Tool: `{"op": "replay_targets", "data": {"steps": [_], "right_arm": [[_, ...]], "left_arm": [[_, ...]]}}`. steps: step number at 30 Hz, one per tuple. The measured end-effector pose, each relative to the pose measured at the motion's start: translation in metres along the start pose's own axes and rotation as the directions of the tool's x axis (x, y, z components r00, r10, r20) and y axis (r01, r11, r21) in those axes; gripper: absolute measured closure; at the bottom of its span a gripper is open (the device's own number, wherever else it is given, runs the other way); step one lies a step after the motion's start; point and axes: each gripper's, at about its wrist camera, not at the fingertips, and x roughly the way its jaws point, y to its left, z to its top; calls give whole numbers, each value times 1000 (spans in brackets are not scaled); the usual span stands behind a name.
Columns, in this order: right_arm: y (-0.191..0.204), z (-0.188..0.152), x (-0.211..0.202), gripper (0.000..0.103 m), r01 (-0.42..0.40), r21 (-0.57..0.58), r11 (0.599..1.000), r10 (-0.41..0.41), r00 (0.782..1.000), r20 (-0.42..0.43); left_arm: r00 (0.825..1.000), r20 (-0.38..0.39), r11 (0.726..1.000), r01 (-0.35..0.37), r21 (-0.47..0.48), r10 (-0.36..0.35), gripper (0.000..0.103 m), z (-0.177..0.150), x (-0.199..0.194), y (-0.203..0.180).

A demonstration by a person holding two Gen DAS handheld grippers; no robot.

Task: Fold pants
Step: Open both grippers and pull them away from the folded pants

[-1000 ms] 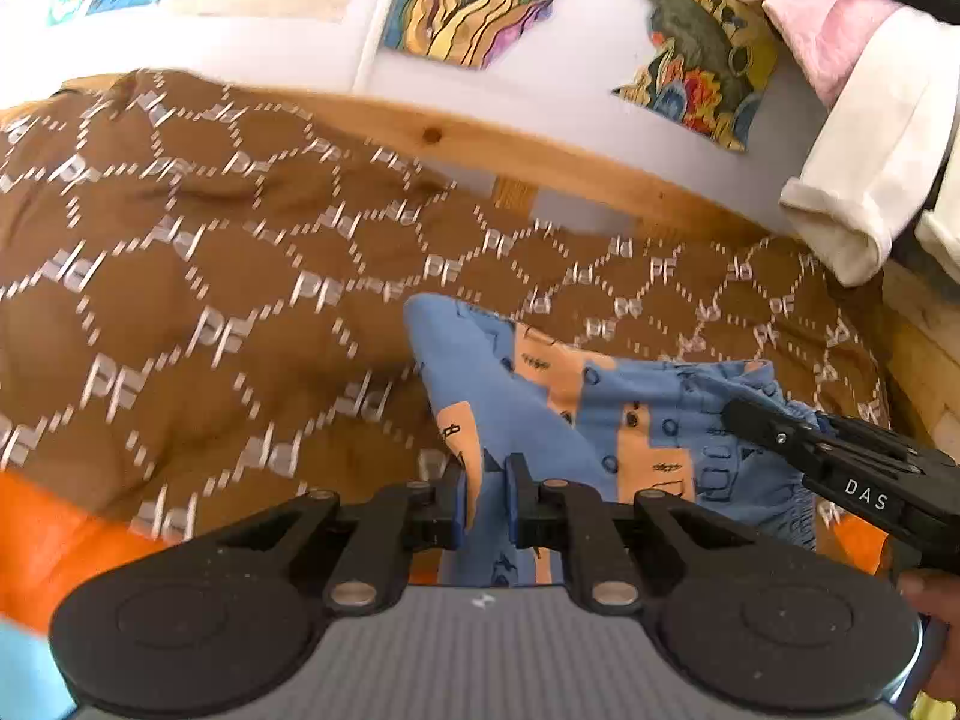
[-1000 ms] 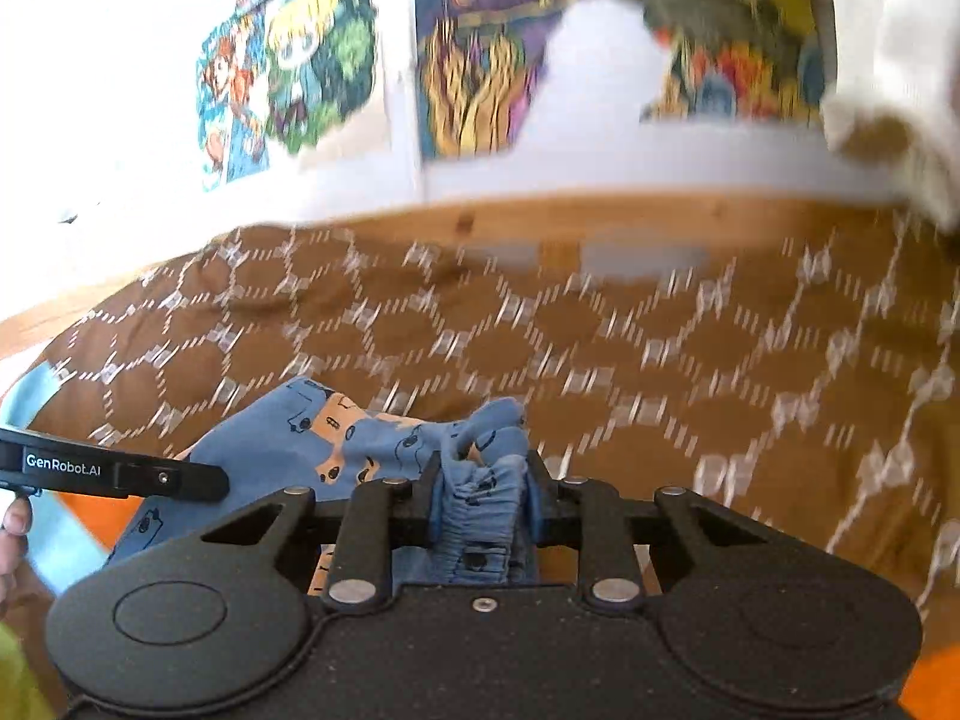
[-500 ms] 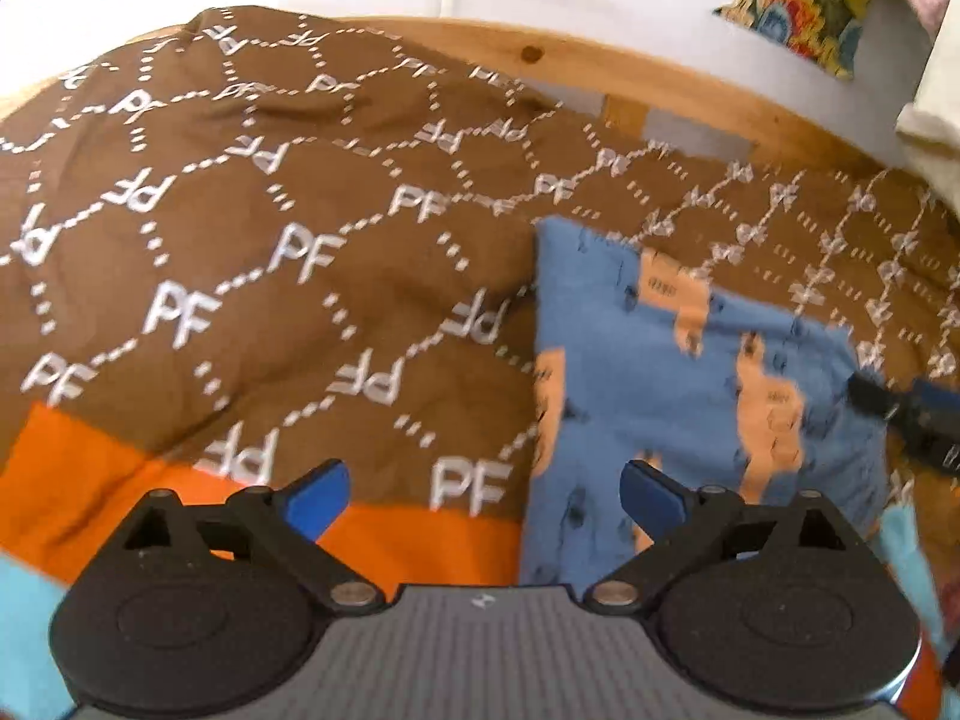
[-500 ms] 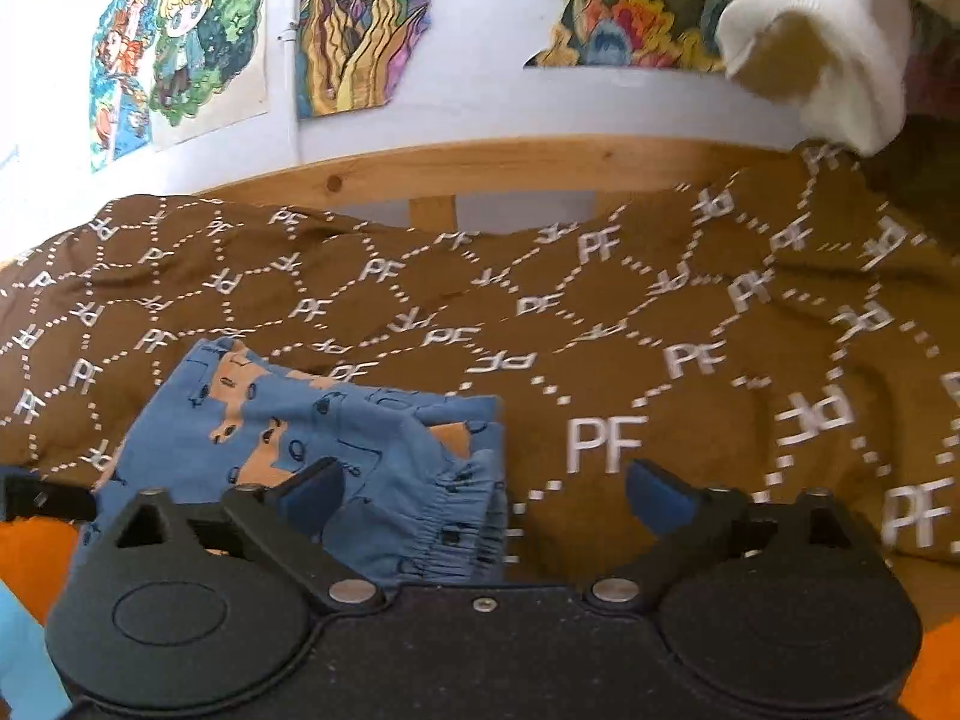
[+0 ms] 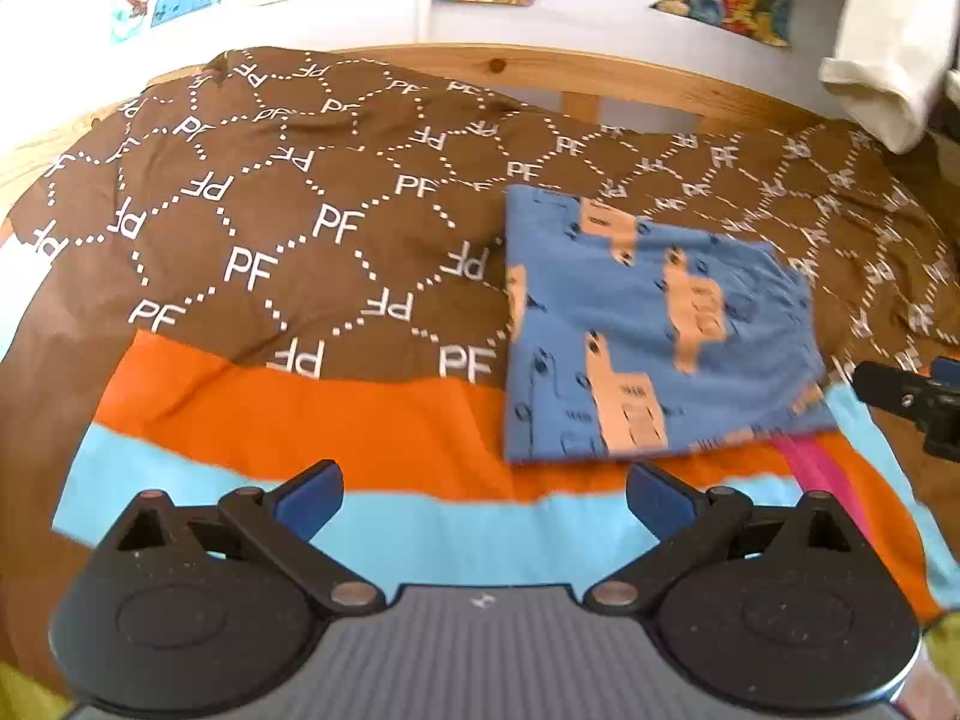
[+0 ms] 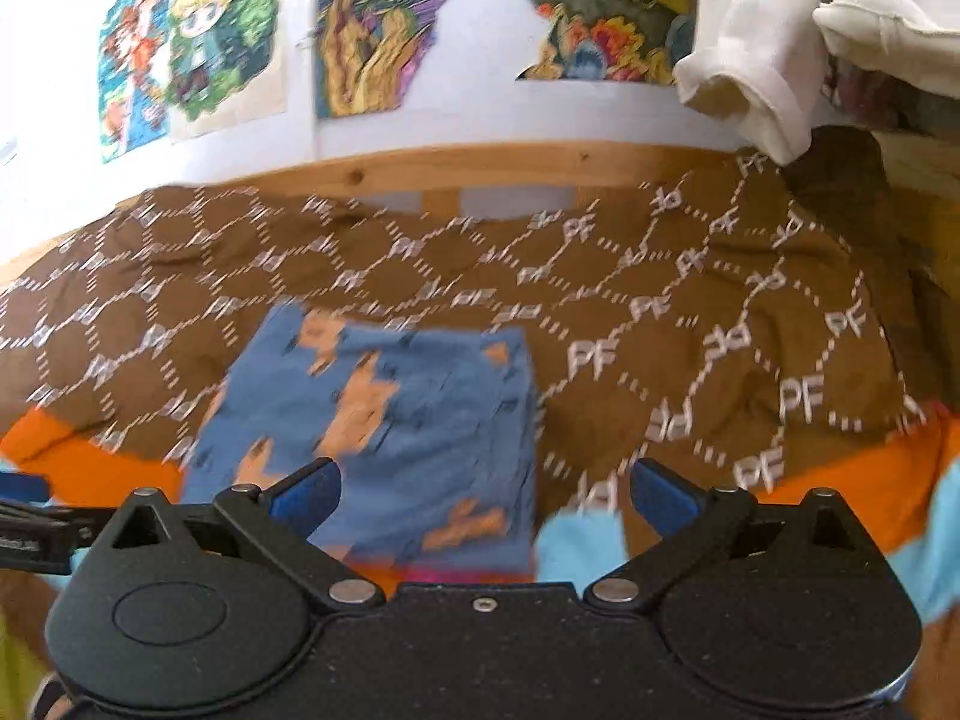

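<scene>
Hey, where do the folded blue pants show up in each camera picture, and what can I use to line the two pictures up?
Left wrist view: the pants lie right of centre on the brown blanket, past the open left claw.
Right wrist view: the pants lie left of centre, just beyond the open right claw.
Shared landmark: the wooden bed rail.

The brown patterned bedspread [image 5: 288, 228] lies bare to the left of the folded blue pants [image 5: 654, 336], and again to their right. At the far edge a wooden bed rail [image 6: 480, 165] and the wall close it off. A cream garment [image 6: 756, 60] hangs over the far right corner.
</scene>
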Motion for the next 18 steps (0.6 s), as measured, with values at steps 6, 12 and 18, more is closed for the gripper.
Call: {"op": "replay_targets", "data": {"steps": [6, 12, 18], "right_arm": [[18, -19, -24, 1, -13, -9, 1000, 12, 999, -45], [26, -29, -18, 1, -21, -27, 999, 19, 996, -91], [21, -29, -13, 1, -16, 3, 1000, 17, 994, -104]], "left_arm": [[1000, -5, 998, 19, 63, -19, 0, -18, -11, -6], [1000, 2, 996, 21, 90, -21, 0, -21, -12, -10], [1000, -8, 996, 19, 85, -19, 0, -22, -11, -9]]}}
